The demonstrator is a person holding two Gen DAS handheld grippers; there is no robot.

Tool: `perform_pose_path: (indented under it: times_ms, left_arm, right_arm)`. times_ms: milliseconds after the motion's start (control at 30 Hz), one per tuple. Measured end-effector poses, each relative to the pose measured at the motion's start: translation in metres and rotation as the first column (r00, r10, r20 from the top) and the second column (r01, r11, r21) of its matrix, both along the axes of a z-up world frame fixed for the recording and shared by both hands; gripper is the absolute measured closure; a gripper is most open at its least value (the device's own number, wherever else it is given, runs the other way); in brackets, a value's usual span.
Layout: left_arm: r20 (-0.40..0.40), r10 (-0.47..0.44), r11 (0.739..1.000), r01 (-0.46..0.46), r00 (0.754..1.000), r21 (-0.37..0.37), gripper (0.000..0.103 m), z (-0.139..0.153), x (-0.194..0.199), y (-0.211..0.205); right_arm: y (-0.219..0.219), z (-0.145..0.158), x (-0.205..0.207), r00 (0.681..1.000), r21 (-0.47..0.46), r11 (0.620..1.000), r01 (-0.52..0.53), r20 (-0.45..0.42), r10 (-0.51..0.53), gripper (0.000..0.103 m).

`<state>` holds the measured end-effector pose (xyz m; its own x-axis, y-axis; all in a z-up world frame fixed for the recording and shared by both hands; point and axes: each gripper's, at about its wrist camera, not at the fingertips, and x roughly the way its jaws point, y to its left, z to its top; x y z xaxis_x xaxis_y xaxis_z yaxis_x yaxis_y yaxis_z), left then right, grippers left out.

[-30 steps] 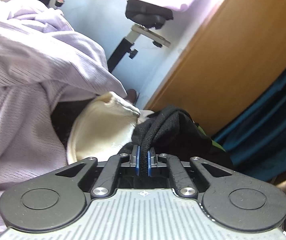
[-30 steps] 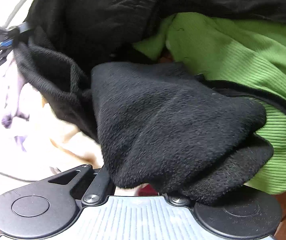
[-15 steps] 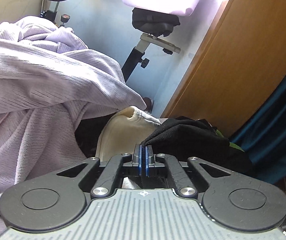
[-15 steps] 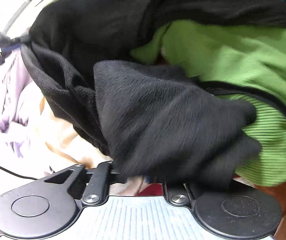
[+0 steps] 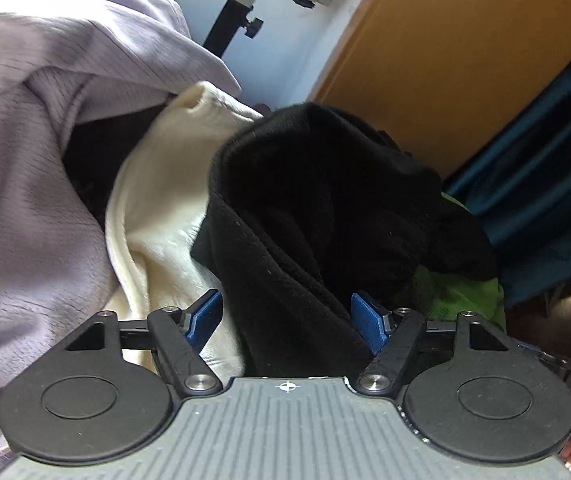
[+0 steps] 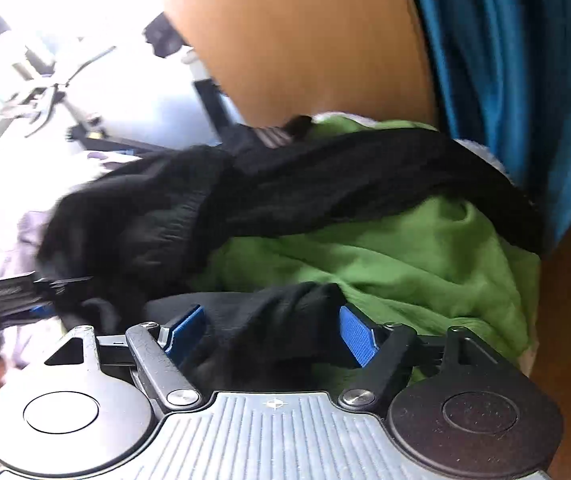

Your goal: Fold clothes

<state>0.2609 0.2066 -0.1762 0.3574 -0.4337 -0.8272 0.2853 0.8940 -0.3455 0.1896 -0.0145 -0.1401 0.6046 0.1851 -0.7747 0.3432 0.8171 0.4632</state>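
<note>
Both grippers, left gripper (image 5: 287,314) and right gripper (image 6: 271,332), stand spread wide, black garment (image 5: 325,208) lying loose between their fingers, ungripped. Judged: sorting from the pile; next needs a closing pinch on an edge. Its long axis runs ahead-right over the green garment (image 6: 385,256), bunched.

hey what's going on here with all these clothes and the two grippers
A person is working through a heap of laundry with a handheld gripper in each hand. Both the left gripper and the right gripper are open, each with black fleece garment fabric lying loose between its blue pads, so nothing is clamped. The black piece is draped over a green garment, beside a cream garment and a lilac garment. Nothing looks folded yet.
</note>
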Motion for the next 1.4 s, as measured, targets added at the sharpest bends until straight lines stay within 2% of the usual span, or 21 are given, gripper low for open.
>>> perform_pose_path:
  times_ms: [33,67,167,267,367,467,533,600,633,700,733,800,867,967,1000,1033,1100,1233,1367,1400]
  left_arm:
    - [0.004,-0.014,1.000,0.014,1.000,-0.004,0.068,-0.001,-0.002,-0.002]
    - [0.013,-0.024,1.000,0.024,1.000,0.000,0.079,0.000,-0.002,-0.002]
    - [0.043,-0.036,0.999,0.037,0.998,-0.001,0.085,0.008,-0.006,0.001]
    - [0.078,-0.017,0.999,0.019,0.997,-0.025,0.088,0.022,-0.011,0.013]
    - [0.137,0.027,0.998,-0.020,0.990,-0.053,0.089,0.040,-0.015,0.029]
    - [0.211,0.087,0.995,-0.073,0.974,-0.072,0.089,0.062,-0.018,0.050]
    - [0.274,0.144,0.989,-0.126,0.951,-0.082,0.089,0.077,-0.018,0.066]
    - [0.335,0.185,0.983,-0.173,0.924,-0.066,0.089,0.089,-0.017,0.078]
    - [0.355,0.201,0.979,-0.195,0.913,-0.054,0.089,0.092,-0.015,0.084]
    - [0.345,0.240,0.969,-0.244,0.908,-0.032,0.089,0.088,-0.009,0.096]
    - [0.325,0.267,0.962,-0.271,0.907,-0.032,0.089,0.081,-0.007,0.102]
    - [0.296,0.308,0.949,-0.314,0.904,-0.027,0.089,0.068,-0.007,0.110]
    - [0.288,0.316,0.944,-0.329,0.904,-0.005,0.089,0.058,-0.010,0.113]
    - [0.264,0.295,0.949,-0.313,0.918,0.028,0.085,0.046,-0.015,0.112]
    - [0.244,0.288,0.952,-0.305,0.926,0.032,0.079,0.045,-0.014,0.111]
    - [0.223,0.282,0.954,-0.297,0.933,0.036,0.058,0.044,-0.013,0.109]
    - [0.188,0.264,0.960,-0.277,0.946,0.043,0.026,0.043,-0.012,0.106]
    - [0.262,0.148,0.984,-0.168,0.954,0.056,0.023,0.065,-0.020,0.088]
    - [0.321,0.007,0.995,-0.038,0.947,0.092,0.023,0.089,-0.030,0.058]
    - [0.329,-0.029,0.996,0.001,0.944,0.086,0.023,0.091,-0.033,0.050]
  right_arm:
    - [0.004,-0.010,0.004,1.000,0.017,1.000,-0.002,-0.018,0.002,0.033]
    - [0.006,-0.021,0.004,0.999,0.047,0.999,-0.015,-0.032,0.017,0.039]
    - [0.024,-0.052,0.009,0.997,0.129,0.990,-0.064,-0.040,0.070,0.082]
    - [0.047,-0.051,0.009,0.989,0.154,0.978,-0.141,-0.015,0.145,0.086]
    - [0.069,-0.043,0.016,0.973,0.181,0.956,-0.231,0.020,0.231,0.087]
    - [0.082,-0.033,0.026,0.960,0.223,0.935,-0.276,0.103,0.259,0.087]
    - [0.088,-0.025,0.031,0.951,0.242,0.926,-0.290,0.179,0.251,0.087]
    - [0.095,-0.021,0.038,0.946,0.230,0.928,-0.292,0.209,0.246,0.085]
    - [0.099,-0.023,0.042,0.946,0.218,0.929,-0.299,0.197,0.258,0.082]
    - [0.105,-0.032,0.048,0.949,0.200,0.932,-0.304,0.153,0.276,0.071]
    - [0.105,-0.036,0.049,0.953,0.198,0.935,-0.295,0.133,0.272,0.069]
    - [0.099,-0.044,0.046,0.966,0.209,0.944,-0.254,0.102,0.237,0.060]
    - [0.091,-0.049,0.039,0.980,0.217,0.956,-0.197,0.068,0.186,0.057]
    - [0.080,-0.048,0.027,0.992,0.192,0.974,-0.124,0.018,0.122,0.056]
    - [0.077,-0.049,0.023,0.995,0.185,0.978,-0.100,0.002,0.101,0.055]
    - [0.072,-0.050,0.020,0.997,0.187,0.979,-0.079,-0.009,0.082,0.056]
    - [0.063,-0.052,0.012,0.998,0.202,0.978,-0.051,-0.019,0.056,0.058]
    - [0.064,-0.048,0.010,0.997,0.199,0.978,-0.067,-0.010,0.070,0.061]
    - [0.066,-0.041,0.010,0.993,0.238,0.965,-0.114,0.037,0.108,0.085]
    - [0.067,-0.039,0.011,0.992,0.243,0.962,-0.126,0.048,0.118,0.087]
